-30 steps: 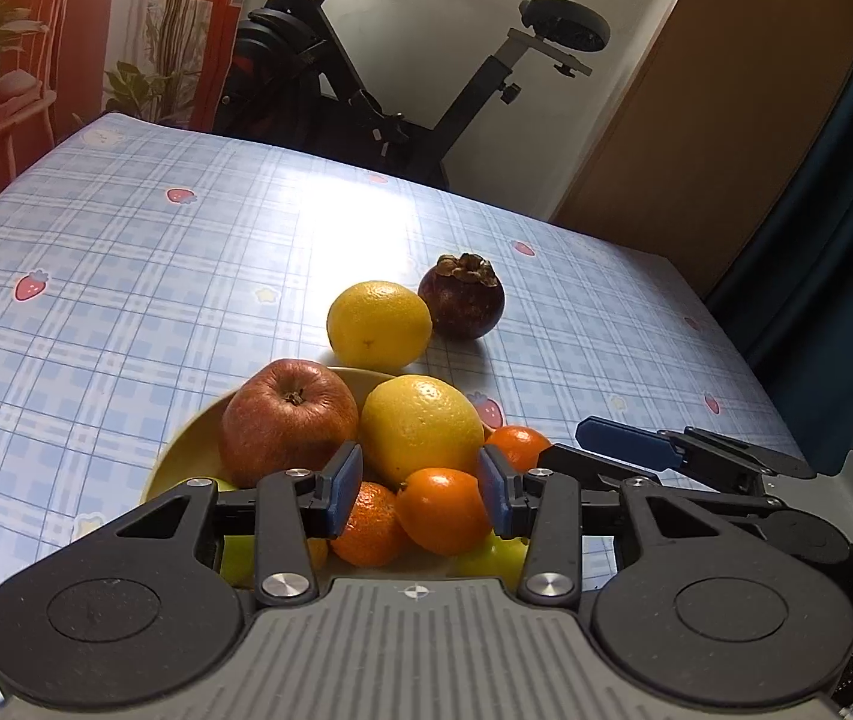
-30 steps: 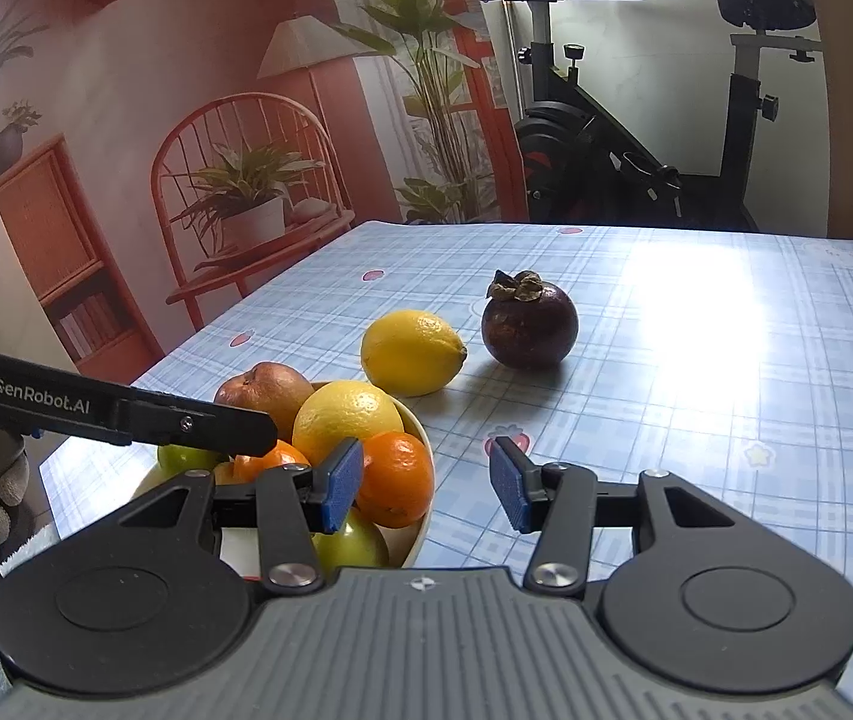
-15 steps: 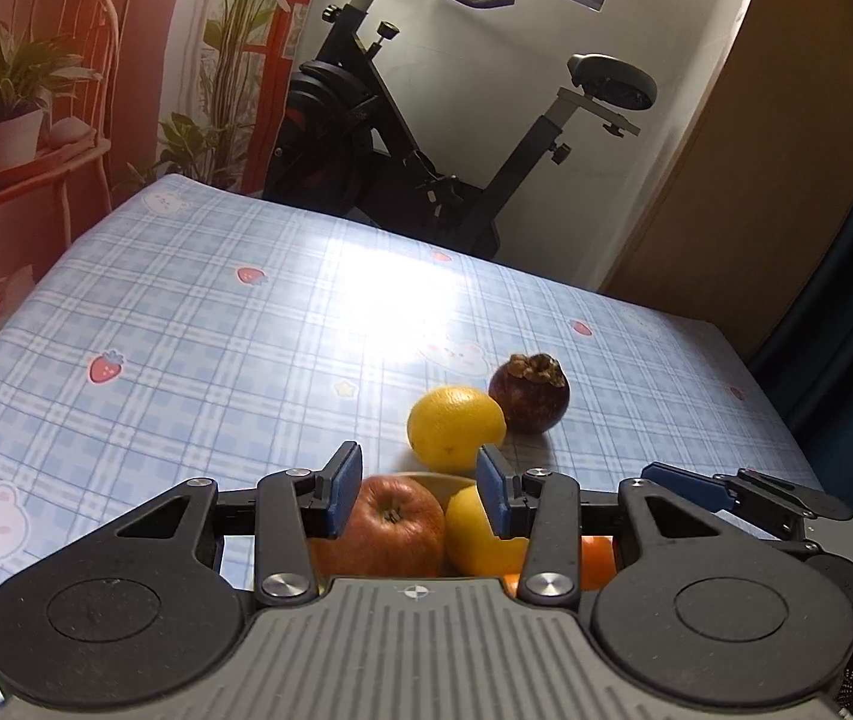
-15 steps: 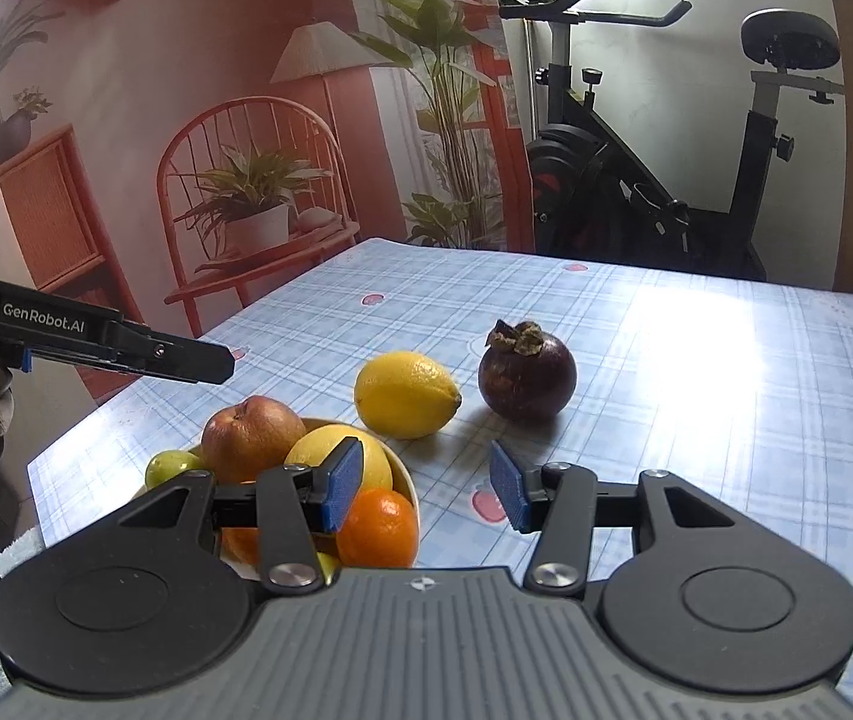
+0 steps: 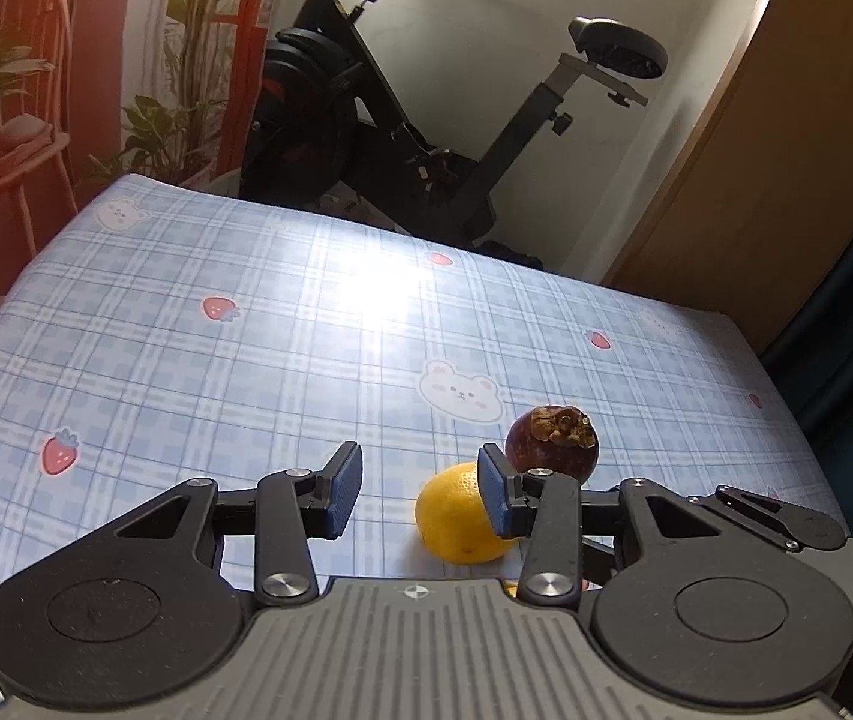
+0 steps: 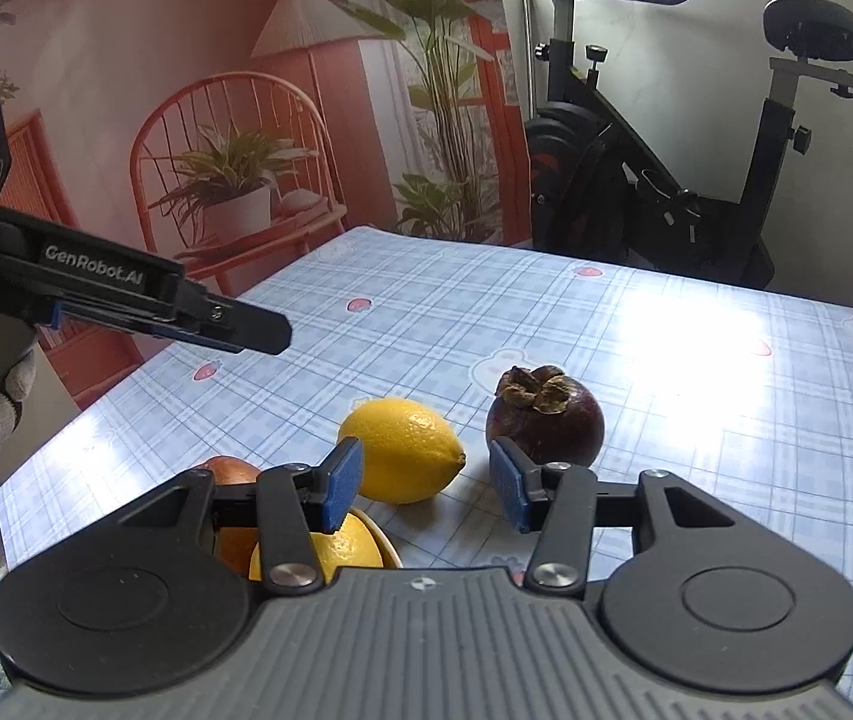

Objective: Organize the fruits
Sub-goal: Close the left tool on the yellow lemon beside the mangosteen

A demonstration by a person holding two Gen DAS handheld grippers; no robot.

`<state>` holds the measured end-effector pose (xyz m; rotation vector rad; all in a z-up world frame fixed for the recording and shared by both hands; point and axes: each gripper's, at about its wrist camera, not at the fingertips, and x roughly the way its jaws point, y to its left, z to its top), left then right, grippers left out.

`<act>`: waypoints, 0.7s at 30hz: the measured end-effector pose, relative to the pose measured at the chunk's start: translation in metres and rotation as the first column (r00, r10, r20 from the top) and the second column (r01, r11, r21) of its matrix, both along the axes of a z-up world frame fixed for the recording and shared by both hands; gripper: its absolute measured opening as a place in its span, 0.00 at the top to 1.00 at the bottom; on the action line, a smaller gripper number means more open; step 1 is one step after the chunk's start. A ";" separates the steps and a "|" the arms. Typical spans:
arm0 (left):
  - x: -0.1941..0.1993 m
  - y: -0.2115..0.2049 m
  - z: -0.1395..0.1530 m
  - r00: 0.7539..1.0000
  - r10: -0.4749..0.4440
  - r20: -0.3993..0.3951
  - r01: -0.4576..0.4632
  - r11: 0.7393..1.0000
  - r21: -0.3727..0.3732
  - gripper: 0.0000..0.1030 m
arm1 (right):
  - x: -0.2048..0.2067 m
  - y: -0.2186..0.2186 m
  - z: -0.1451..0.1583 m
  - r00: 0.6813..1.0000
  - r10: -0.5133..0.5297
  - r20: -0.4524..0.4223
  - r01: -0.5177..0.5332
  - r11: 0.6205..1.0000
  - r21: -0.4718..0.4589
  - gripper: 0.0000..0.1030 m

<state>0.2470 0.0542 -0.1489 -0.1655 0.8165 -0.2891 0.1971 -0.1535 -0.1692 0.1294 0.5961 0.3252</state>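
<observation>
We see our left claw [image 5: 419, 495] hanging above the checked tablecloth [image 5: 246, 360] with its blue pads spread apart and nothing between them. Just past its right pad lies a lemon [image 5: 456, 516], partly hidden behind that pad, and at about one o'clock from the lemon sits a dark purple mangosteen [image 5: 552, 444], close beside it; whether the two touch we cannot tell.

Our right claw [image 6: 425, 489] is also spread wide and empty. Through its gap we look at the same lemon [image 6: 399, 450] lying on the cloth, its pointed tip toward three o'clock, and the mangosteen [image 6: 543, 414] just beside it at two o'clock, standing upright with its dried cap on top, a narrow gap between them. At seven o'clock from the lemon, low behind the right claw's left finger, a bowl [image 6: 387, 546] holds a second yellow fruit [image 6: 345, 546] and a reddish apple [image 6: 234, 474], both mostly hidden.

In the right view the left claw [image 6: 258, 330] shows from the side at ten o'clock, above the table's near edge. An exercise bike [image 6: 666, 138] stands beyond the table.
</observation>
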 end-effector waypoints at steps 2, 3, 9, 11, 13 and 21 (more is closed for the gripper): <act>0.010 -0.002 -0.008 0.999 -0.031 -0.034 0.030 0.999 -0.013 0.57 | 0.007 0.005 -0.004 1.000 0.001 -0.031 -0.001 1.000 0.011 0.51; 0.014 -0.003 -0.012 0.998 -0.041 -0.048 0.040 0.999 -0.014 0.57 | 0.010 0.007 -0.005 0.999 0.003 -0.044 -0.002 1.000 0.009 0.50; 0.033 -0.003 -0.032 0.991 -0.060 -0.121 0.055 0.997 -0.049 0.57 | 0.026 0.013 -0.013 0.994 0.011 -0.105 -0.007 0.999 0.032 0.47; 0.036 -0.001 -0.035 0.989 -0.063 -0.130 0.055 0.996 -0.065 0.57 | 0.032 0.012 -0.015 0.992 0.020 -0.128 -0.014 0.999 0.052 0.47; 0.039 -0.001 -0.038 0.988 -0.068 -0.137 0.058 0.995 -0.080 0.57 | 0.037 0.015 -0.016 0.989 0.023 -0.149 -0.015 0.998 0.054 0.46; 0.046 -0.002 -0.043 0.983 -0.099 -0.153 0.081 0.989 -0.122 0.57 | 0.049 0.013 -0.020 0.983 0.022 -0.184 -0.008 0.997 0.074 0.39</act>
